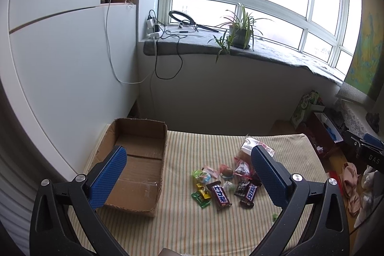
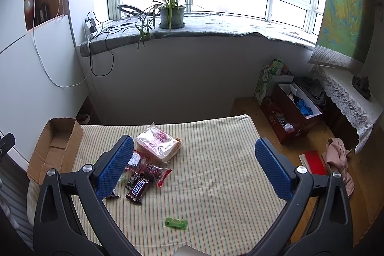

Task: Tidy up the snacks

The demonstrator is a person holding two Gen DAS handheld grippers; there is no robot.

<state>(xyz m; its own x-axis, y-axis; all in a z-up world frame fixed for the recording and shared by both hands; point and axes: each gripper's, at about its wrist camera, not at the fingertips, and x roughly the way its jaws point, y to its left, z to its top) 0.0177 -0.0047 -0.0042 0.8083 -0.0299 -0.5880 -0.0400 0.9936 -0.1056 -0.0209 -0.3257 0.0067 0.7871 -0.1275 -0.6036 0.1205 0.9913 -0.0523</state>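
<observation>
Both the left gripper [image 1: 189, 174] and right gripper [image 2: 194, 167] hover wide open and empty over scattered snacks [image 1: 223, 184]; best lift one wrapper at a time into the empty cardboard box [image 1: 141, 160].

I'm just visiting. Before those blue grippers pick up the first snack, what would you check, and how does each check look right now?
1. Cardboard box empty and open-topped: ok.
2. Left gripper open, holding nothing: ok.
3. Right gripper open, holding nothing: ok.
4. Snickers bar uncovered, lying flat: ok.
5. Stray green candy apart from the pile, easy to single out: ok.
6. Snacks overlapping in the pile: not ok.
</observation>
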